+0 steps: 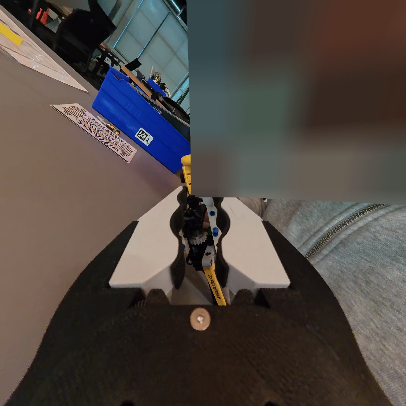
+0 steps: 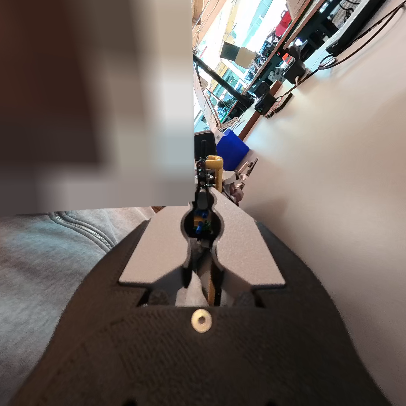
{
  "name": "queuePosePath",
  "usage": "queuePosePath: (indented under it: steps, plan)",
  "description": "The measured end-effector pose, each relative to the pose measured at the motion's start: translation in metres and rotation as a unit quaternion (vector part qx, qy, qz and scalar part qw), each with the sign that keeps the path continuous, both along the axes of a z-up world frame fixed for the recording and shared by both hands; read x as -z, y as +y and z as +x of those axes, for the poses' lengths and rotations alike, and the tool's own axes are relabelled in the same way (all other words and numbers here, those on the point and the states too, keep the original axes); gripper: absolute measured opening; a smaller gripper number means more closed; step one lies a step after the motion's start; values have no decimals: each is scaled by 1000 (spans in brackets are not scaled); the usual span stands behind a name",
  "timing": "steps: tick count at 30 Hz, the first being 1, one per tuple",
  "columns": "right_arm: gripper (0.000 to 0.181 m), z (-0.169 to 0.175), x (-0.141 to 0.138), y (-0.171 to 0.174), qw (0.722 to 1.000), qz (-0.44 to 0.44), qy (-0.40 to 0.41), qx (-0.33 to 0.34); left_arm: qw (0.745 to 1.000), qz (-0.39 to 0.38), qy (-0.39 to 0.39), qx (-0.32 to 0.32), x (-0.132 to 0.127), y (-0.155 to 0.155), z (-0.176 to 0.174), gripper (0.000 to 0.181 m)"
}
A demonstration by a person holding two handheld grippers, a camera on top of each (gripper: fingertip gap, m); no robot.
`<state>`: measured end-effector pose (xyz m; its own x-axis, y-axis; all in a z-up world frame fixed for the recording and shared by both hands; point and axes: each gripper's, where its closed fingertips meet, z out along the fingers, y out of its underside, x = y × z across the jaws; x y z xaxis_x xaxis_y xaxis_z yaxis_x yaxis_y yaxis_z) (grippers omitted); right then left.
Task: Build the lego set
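Lego build (image 1: 198, 243) held up off table (image 1: 55, 197), clamped between left gripper (image 1: 201, 230) fingers; right gripper (image 2: 201, 222) fingers also clenched on it. Light, stiff, but snap joints probably fragile. Best gripped on solid beam core, not yellow arm (image 1: 186, 169). Blue bin (image 1: 136, 118) seen near table's far edge.

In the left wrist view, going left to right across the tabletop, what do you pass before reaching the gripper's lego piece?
Yellow-edged paper sheet → striped sticker sheet → blue bin → lego assembly clamped in the left gripper.
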<state>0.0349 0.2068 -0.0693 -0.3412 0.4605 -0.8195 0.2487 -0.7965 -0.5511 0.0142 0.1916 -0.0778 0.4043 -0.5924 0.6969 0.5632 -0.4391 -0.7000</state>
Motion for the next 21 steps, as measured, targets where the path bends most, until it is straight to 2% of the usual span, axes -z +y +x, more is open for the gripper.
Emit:
queuePosePath:
  steps: [1,21]
  plan:
    - [5,0,0,0,1000,-5,0,-1,1000,0,1,-1,0,0,0,21]
    - [5,-2,2,1,999,-49,-19,-2,1000,8,19,-18,-1,1,-2,22]
